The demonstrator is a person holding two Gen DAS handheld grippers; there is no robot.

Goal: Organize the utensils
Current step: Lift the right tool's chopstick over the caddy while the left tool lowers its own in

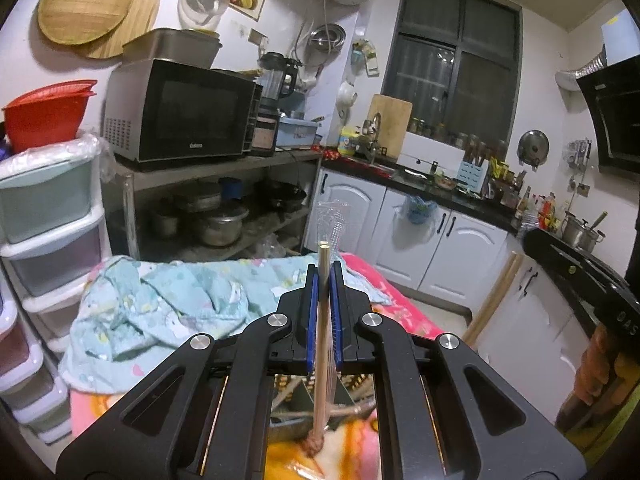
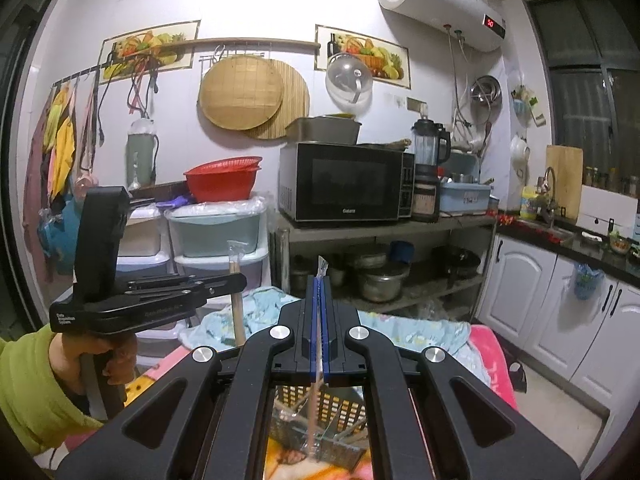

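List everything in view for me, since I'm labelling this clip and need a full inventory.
Wooden chopsticks in clear plastic wrap: one pack, tan, upright in left gripper.
Thin wrapped utensil: one, pale, in right gripper.
Brown slotted plastic basket: one, below right gripper.
Light-blue patterned cloth: one, on pink blanket.
Black microwave: one, on metal shelf.
Red plastic basin: one, atop drawers.
Left gripper: black, blue pads, shut.
Right gripper: black, blue pads, shut.

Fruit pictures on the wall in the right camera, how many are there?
2. One framed fruit picture hangs at the upper left, above the hooks with hanging cloths. The other framed fruit picture hangs right of it, above the black microwave, partly covered by a clear dome lid.
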